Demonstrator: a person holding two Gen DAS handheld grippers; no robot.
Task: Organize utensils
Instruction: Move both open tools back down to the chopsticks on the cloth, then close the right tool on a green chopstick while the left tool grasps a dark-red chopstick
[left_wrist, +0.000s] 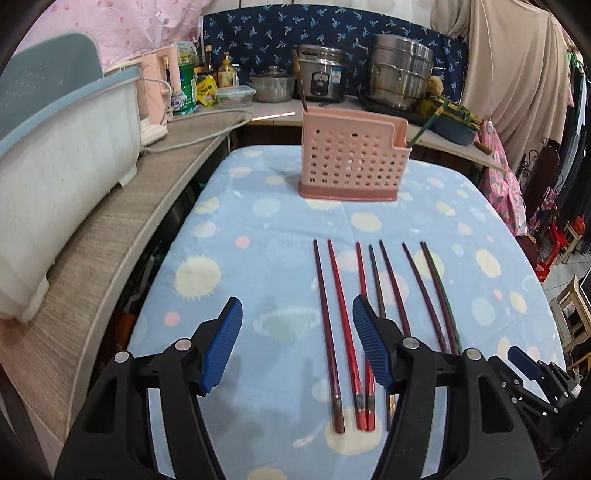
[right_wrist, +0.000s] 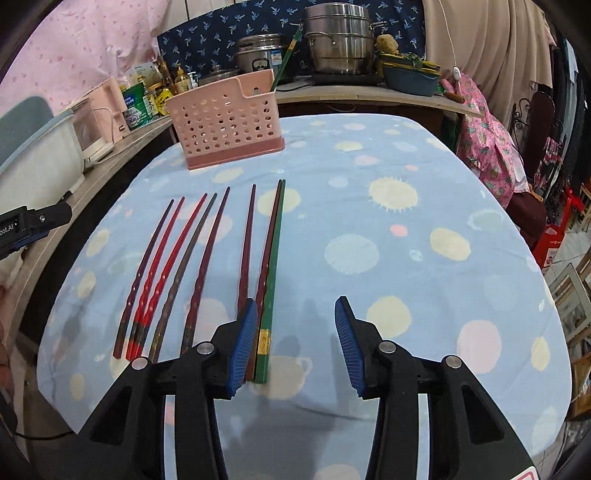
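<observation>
Both claws hover released over the desk (left_wrist: 229, 229), nothing between their pads: left claw (left_wrist: 297, 345), right claw (right_wrist: 295, 341). Eight chopsticks (right_wrist: 245, 243) lie in a row. Only the right view separates the green one (right_wrist: 273, 266). One pink holder (left_wrist: 352, 162) stands beyond, two sticks inside.

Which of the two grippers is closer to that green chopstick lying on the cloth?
Right. The right gripper has the green chopstick just inside its left finger; the left gripper sits over the red chopsticks, several sticks away.
</observation>
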